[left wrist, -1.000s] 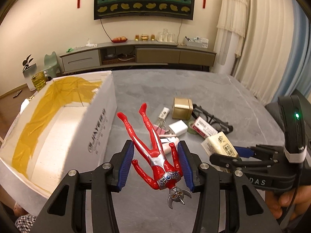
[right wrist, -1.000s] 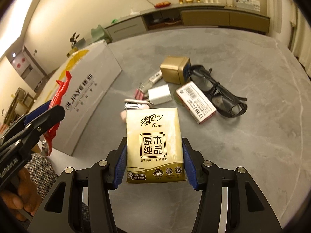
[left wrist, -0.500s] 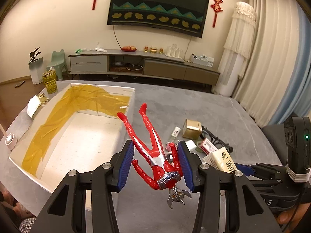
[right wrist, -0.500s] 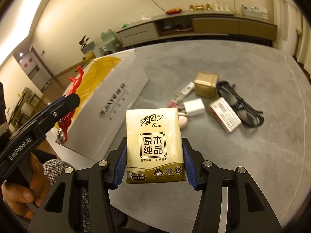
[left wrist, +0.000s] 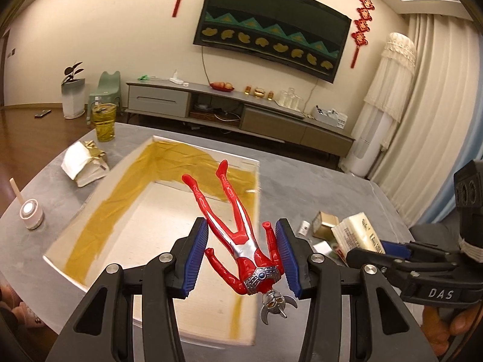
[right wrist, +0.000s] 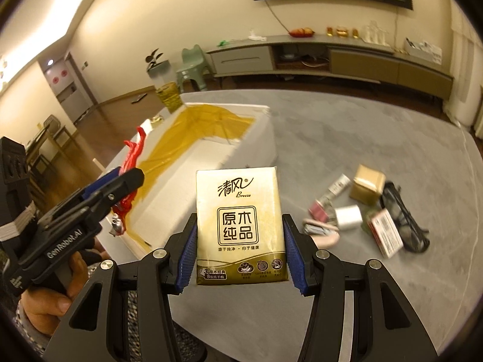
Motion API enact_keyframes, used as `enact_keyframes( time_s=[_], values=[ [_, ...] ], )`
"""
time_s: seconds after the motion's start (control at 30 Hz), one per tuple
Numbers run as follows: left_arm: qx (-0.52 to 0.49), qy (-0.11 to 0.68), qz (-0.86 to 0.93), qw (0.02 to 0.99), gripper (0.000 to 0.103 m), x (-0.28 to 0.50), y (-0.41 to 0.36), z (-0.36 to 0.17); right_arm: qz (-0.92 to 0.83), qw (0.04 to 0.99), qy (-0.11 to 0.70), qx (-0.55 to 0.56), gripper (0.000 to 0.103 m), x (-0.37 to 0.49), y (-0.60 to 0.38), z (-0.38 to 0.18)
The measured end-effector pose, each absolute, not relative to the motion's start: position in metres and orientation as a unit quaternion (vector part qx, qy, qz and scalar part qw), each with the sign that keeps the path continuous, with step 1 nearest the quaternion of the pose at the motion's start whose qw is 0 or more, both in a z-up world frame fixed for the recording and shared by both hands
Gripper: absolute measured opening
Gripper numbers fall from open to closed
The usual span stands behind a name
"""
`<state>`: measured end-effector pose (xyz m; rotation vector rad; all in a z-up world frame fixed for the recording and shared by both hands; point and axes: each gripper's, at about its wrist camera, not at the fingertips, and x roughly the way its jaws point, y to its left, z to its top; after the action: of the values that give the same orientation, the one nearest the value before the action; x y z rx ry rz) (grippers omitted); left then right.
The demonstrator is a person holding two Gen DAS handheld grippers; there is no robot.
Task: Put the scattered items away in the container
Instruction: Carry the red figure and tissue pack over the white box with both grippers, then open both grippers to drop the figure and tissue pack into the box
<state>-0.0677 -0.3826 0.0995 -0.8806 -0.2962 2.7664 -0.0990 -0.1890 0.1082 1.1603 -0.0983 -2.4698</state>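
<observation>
- The left gripper (left wrist: pixel 241 253) pinches a red toy figure (left wrist: pixel 238 235) at the arms and chest, head hanging toward the camera and legs pointing away; gripping the wide upper body likely keeps the slim toy from swinging
- The figure hangs above the white box (left wrist: pixel 151 223), over its near end, so a release here would probably drop it inside
- The right gripper (right wrist: pixel 240 241) clamps a gold tissue pack (right wrist: pixel 240 226) by its two long edges, label up; it sits on the near right side of the box, over the grey table (right wrist: pixel 362 138), not yet above the opening
- Only the right view shows the loose pile to the right of the box: a gold cube (right wrist: pixel 366 184), a white plug (right wrist: pixel 348 217), a red-edged carton (right wrist: pixel 386 232) and dark glasses (right wrist: pixel 404 220)
- Only the left view shows the floor of the box, bare apart from a yellow tape strip, plus a crumpled bag (left wrist: pixel 83 163) and a small white gadget (left wrist: pixel 31 217) to the left of the box
- Each view catches the other gripper from the side, confirming both loads are held clear of the table
</observation>
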Motion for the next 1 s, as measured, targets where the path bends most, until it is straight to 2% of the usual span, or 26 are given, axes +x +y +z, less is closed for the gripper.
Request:
enact_keyframes(
  time_s=[0.37,1.0],
  values=[
    [-0.324,-0.111,0.934,0.1,0.048,-0.097,-0.419,0.085,-0.884,0.237,0.02,0.404,0.055,-0.126,-0.265,0.124],
    [-0.392,-0.114,0.908,0.095,0.048,-0.145,-0.443,0.063,-0.873,0.237,0.049,0.424,0.055,-0.189,-0.31,0.097]
  ],
)
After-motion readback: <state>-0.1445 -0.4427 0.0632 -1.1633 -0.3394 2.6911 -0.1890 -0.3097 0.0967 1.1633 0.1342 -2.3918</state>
